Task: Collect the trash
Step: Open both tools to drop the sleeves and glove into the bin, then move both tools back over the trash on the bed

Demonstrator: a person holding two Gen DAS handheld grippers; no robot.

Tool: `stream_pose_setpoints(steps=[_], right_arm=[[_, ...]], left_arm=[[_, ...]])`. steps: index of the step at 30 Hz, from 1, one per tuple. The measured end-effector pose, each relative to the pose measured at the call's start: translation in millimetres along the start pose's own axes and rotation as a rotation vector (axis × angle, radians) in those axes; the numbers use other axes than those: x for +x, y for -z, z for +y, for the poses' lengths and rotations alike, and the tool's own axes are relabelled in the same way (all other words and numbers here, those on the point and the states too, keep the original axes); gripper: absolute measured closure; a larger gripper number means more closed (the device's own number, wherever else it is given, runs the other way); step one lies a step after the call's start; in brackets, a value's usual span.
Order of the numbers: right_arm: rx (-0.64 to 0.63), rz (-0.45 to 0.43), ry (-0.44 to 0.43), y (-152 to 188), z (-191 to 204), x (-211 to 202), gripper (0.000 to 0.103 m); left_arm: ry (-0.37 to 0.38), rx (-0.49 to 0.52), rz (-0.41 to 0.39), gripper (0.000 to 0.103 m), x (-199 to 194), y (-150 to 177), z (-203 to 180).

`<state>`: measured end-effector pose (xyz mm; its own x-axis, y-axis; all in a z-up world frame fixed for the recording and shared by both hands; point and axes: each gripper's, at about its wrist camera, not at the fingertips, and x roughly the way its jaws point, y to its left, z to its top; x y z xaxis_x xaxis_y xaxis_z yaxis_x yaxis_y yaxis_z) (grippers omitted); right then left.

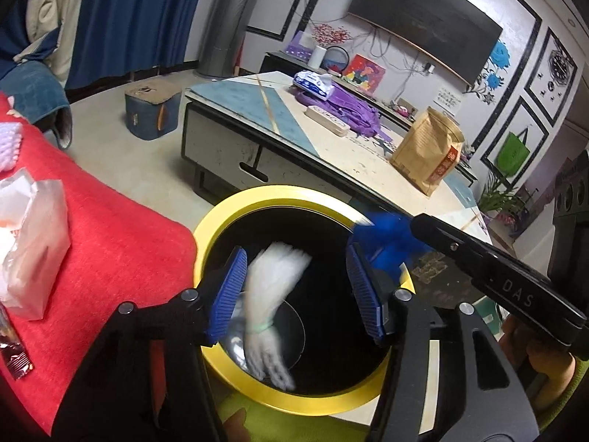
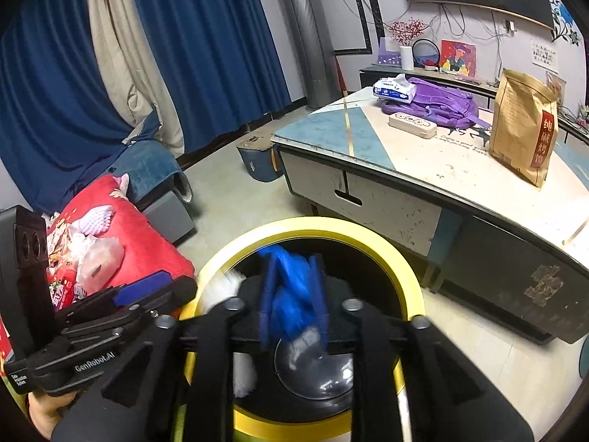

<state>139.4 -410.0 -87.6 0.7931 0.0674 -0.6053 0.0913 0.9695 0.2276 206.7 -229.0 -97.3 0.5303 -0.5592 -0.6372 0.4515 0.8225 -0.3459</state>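
Jaws: the left gripper [image 1: 294,291] is spread, white glove [image 1: 270,305] released (blurred) into the bin [image 1: 217,221]; the right gripper [image 2: 292,302] is clenched on blue plastic [image 2: 291,294], to be dropped at 12 o'clock next.

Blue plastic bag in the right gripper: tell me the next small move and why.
Probably open the right gripper to drop the blue plastic bag. It is pinched shut on the bag directly above the black opening of the yellow-rimmed trash bin. The left gripper is already open, with the white netting blurred between its fingers over the bin.
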Motion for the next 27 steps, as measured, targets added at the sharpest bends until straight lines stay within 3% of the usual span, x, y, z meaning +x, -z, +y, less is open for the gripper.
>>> stream_pose_setpoints(steps=[2,4,6,9,19,27], right_arm=[[0.008,-0.004,0.005,0,-1,0,0.068],[0.009,-0.011,0.009,-1,-2,-2,0.06],[0.008,-0.024,0.016,-1,0,-4,0.055],[-0.007,-0.038,0.021,-1,5,-8,0.053],[-0.103,-0.121,-0.071,-1,47,-33,0.042],[-0.19,-0.195,-0.168,2,90,-59,0.037]], left_arm=[[-0.004,-0.024,-0.008,0.044,-5,1,4],[-0.015,-0.049,-0.026,0.029,-14,1,9],[-0.019,-0.069,-0.048,0.026,-24,2,14],[-0.059,-0.07,-0.099,0.011,-44,2,18],[-0.168,-0.023,-0.241,0.011,-107,3,22],[-0.261,-0.039,-0.297,0.011,-147,8,41]])
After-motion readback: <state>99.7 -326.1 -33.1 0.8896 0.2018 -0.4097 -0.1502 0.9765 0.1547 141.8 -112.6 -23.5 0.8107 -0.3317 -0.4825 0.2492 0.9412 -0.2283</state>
